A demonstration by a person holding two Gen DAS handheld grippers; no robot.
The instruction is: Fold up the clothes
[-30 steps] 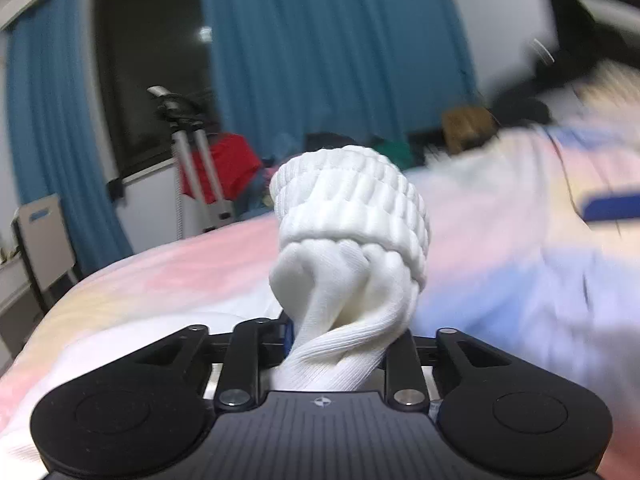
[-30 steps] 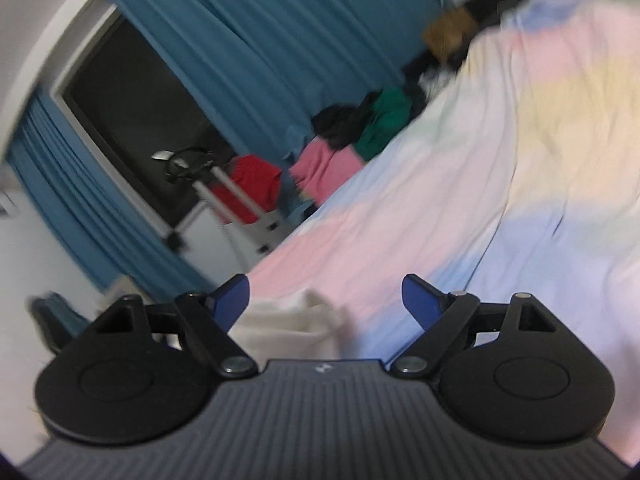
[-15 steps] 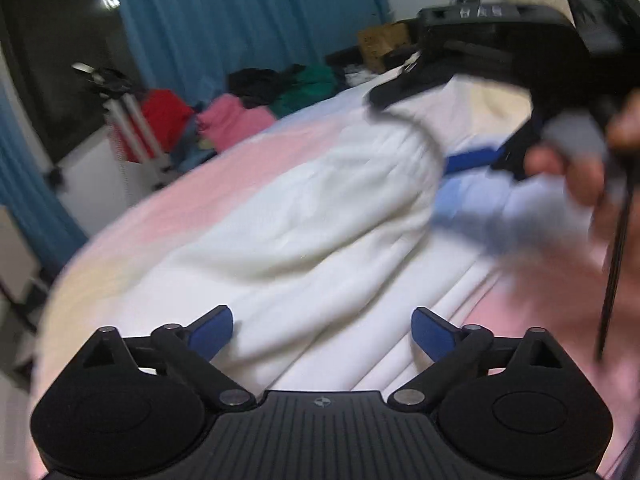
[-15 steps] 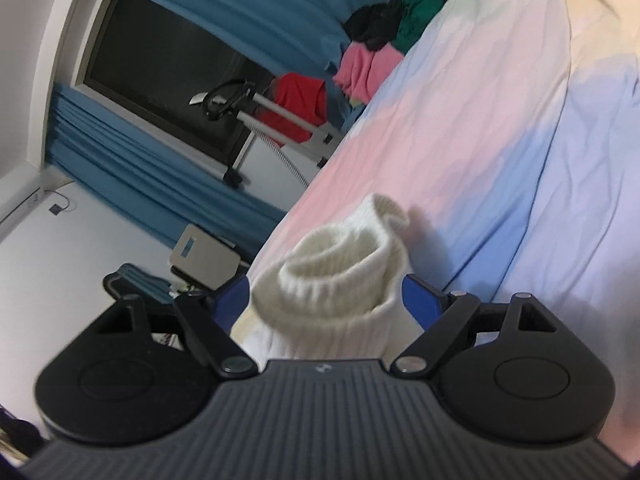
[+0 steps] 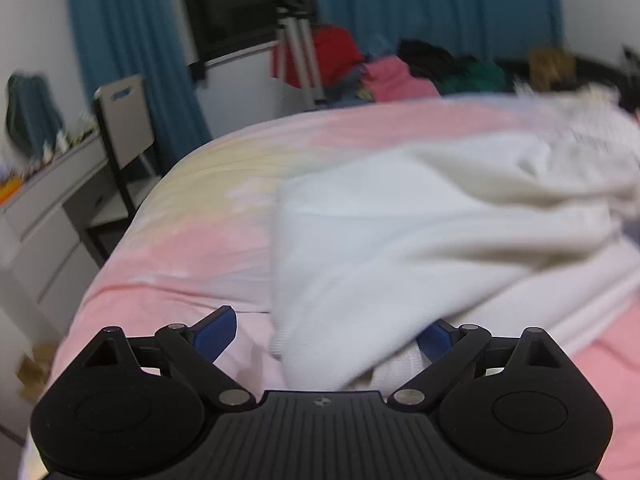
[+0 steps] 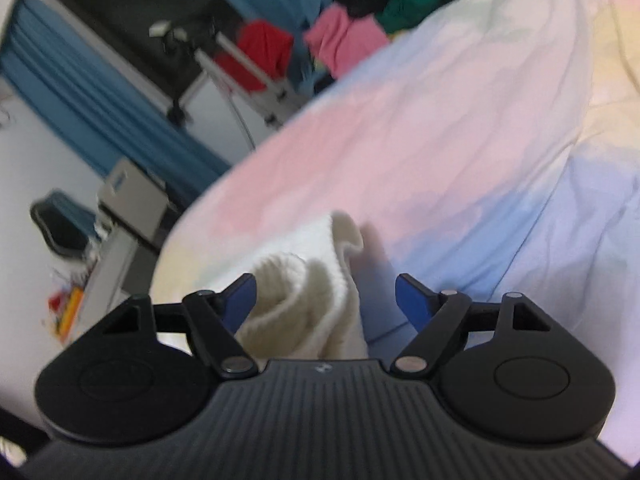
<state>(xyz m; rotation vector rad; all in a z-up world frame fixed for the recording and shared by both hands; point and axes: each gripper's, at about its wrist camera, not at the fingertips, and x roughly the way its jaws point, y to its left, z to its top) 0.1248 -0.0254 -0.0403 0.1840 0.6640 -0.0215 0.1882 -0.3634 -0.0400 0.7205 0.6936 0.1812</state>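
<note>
White sock [image 6: 304, 300] btwn wide right hand-held gripper [image 6: 325, 296] fingers, left hand-held gripper [image 5: 326, 330] wide too, prob. over cloth [image 5: 420, 248].

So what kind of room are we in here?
Most likely a bedroom: a bed with a pastel sheet, blue curtains at a dark window, and a desk with a chair.

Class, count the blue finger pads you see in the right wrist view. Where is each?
2. The left pad lies close beside the rolled white sock; the right pad stands apart from it, over the bedsheet. None seem hidden.
</note>
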